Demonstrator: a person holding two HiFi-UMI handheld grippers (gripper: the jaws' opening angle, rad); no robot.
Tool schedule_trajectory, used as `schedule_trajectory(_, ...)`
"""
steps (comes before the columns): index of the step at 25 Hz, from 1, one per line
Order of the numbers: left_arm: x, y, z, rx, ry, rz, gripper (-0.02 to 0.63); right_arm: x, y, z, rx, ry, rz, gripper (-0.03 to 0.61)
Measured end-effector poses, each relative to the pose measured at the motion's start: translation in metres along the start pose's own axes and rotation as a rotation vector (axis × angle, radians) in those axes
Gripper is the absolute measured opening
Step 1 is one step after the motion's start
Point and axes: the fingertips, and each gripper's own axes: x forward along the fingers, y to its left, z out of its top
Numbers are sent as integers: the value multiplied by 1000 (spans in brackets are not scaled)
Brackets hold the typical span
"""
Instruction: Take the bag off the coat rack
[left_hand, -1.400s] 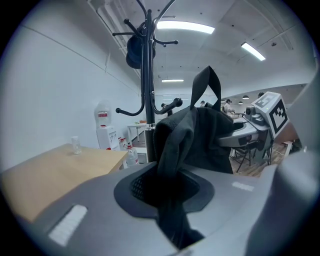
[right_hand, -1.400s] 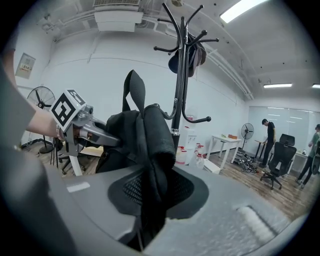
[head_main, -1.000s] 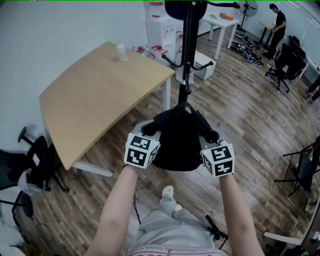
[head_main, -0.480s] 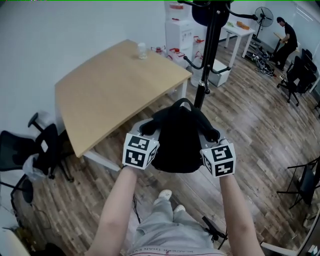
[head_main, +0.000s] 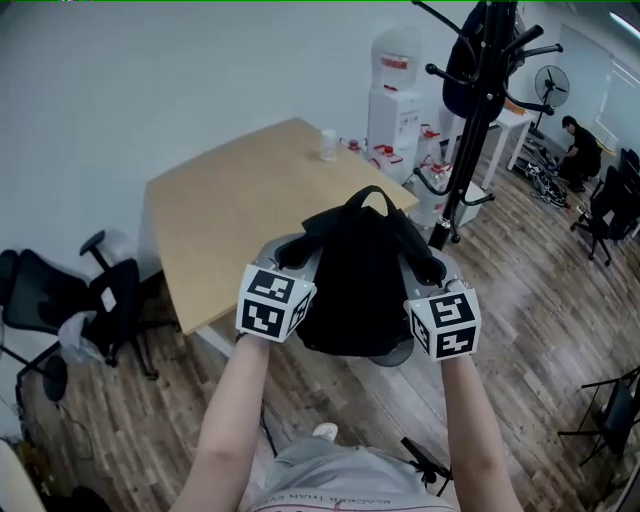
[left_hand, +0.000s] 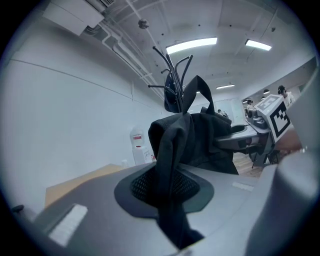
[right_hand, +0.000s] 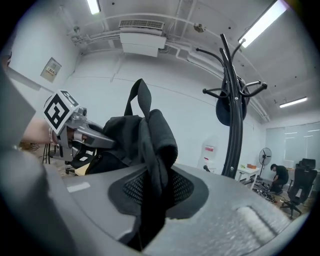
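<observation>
Setting: an open office with a white wall and a wood-plank floor (head_main: 540, 270), seen from above.

1. Far left: a black office chair (head_main: 100, 300) is standing beside the table, unused.
2. A light wooden table (head_main: 230, 210) is carrying one small clear cup (head_main: 328, 143) near its far edge.
3. The left gripper (head_main: 290, 255) is pinching a fold of the black bag (head_main: 355, 285), its fingers (left_hand: 90, 200) drawn narrow on the cloth so that side cannot slip.
4. Centre: the bag is hanging in the air between both grippers, by the table's near edge, with its top loop standing free. It is well apart from the rack, so the lift-off itself looks done.
5. The right gripper (head_main: 428, 268) is clamping the opposite fold likewise, sharing the weight and keeping the bag level.
6. A water dispenser (head_main: 395, 90) is standing against the wall.
7. Right: the black coat rack (head_main: 470, 150) is carrying another dark item (head_main: 465, 70) on an upper hook.
8. Far right: a pedestal fan (head_main: 551, 85) and a crouching person (head_main: 580, 140) are occupying the background.
</observation>
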Motion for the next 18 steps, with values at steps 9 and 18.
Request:
schedule_trajectory(9, -31, 67, 50, 46, -97, 113, 78, 39, 24, 74, -63, -113, 37, 63)
schedule_trajectory(18, -51, 105, 51, 17, -113, 178, 78, 67, 51, 100, -82, -152, 58, 61)
